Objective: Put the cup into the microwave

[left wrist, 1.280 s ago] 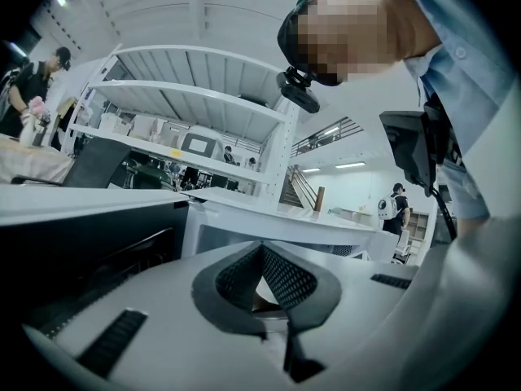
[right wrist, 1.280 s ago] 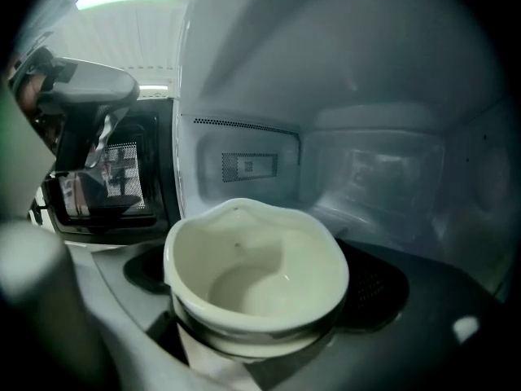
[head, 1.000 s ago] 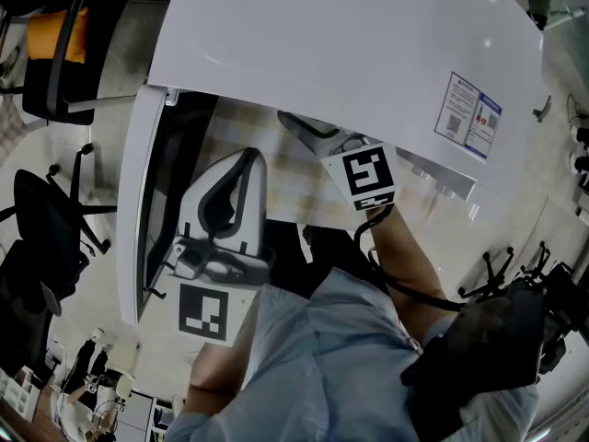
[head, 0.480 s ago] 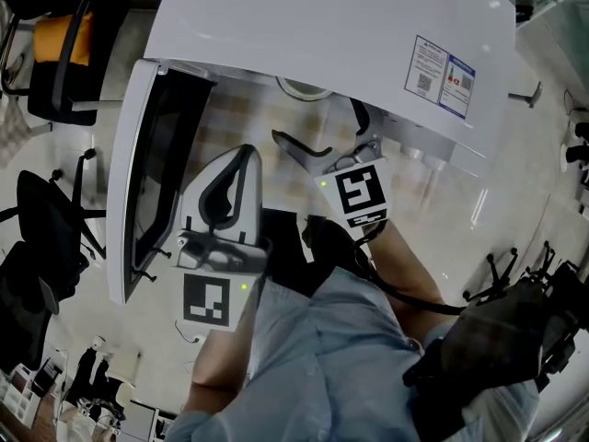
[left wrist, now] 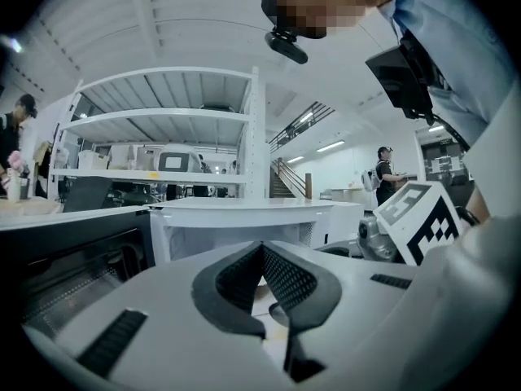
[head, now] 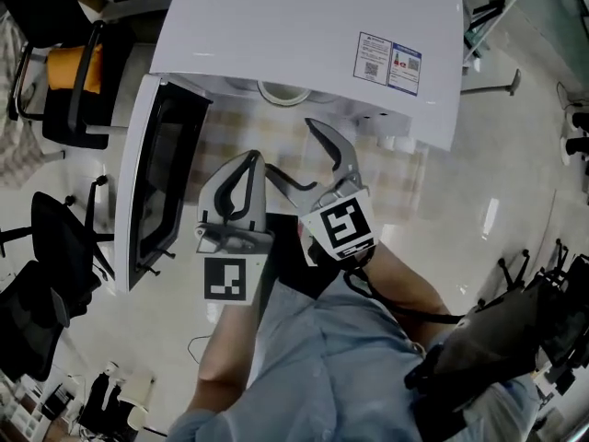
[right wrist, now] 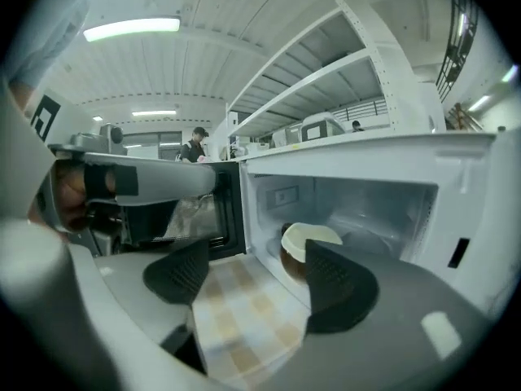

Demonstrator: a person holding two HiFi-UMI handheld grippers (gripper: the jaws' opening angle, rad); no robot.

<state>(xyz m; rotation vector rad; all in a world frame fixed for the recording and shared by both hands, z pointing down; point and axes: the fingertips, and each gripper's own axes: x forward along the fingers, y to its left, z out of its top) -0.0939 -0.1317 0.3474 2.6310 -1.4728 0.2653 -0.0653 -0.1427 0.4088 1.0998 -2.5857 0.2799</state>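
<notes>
The cup point(head: 282, 91), brown with a pale rim, stands inside the white microwave point(head: 304, 26), just past the opening; it also shows in the right gripper view point(right wrist: 309, 247). The microwave door point(head: 161, 182) hangs open at the left. My right gripper point(head: 290, 145) is outside the oven, in front of the opening and apart from the cup. Its jaws have just been closing but remain open point(right wrist: 256, 259), with nothing between them. My left gripper point(head: 247, 159) hovers beside it near the door, shut and empty point(left wrist: 262, 247).
A checkered cloth point(right wrist: 244, 308) lies under the microwave and in front of it. Office chairs point(head: 64, 90) stand on the floor at the left. A white shelf rack point(left wrist: 163, 129) and people are in the background.
My right gripper has pulled back out of the microwave toward me, its jaws narrower than before. The cup stays inside. My left gripper has shifted a little.
</notes>
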